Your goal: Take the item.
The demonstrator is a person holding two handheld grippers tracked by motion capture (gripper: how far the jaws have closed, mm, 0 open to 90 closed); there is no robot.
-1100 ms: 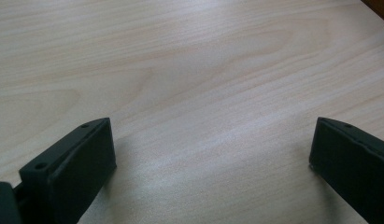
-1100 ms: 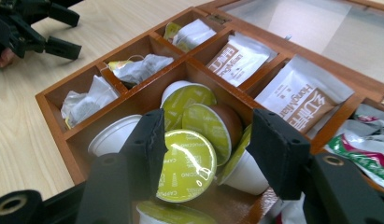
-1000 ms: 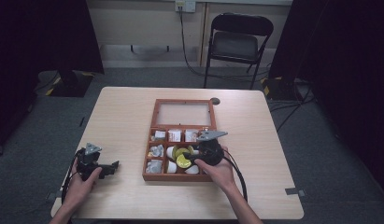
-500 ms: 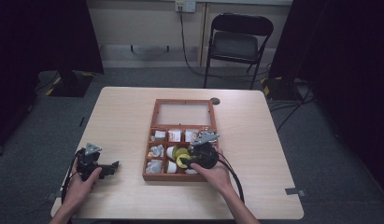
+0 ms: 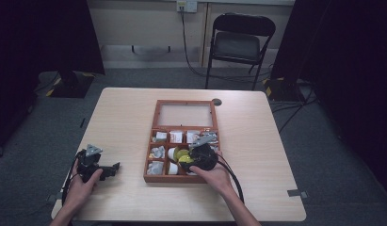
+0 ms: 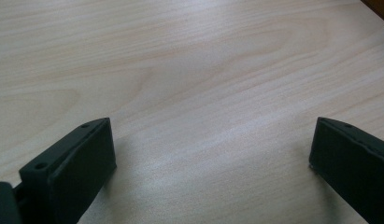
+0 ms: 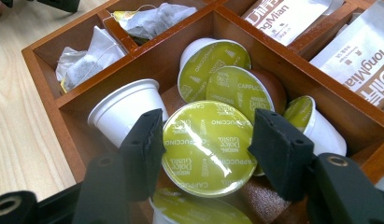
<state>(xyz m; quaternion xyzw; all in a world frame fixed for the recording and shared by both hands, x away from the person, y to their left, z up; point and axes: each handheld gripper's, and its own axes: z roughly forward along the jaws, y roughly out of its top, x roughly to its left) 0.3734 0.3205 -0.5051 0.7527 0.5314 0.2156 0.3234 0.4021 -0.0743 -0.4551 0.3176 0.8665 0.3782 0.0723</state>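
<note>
one capsule (image 7: 209, 148) sits between the right gripper's (image 7: 206, 151) just-widened jaws, apparently released; next, lift clear of the box (image 7: 63, 109).

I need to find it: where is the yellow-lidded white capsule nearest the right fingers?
In the right gripper view, the yellow-lidded white capsule lies between the fingers, in the wooden box's middle compartment.
</note>
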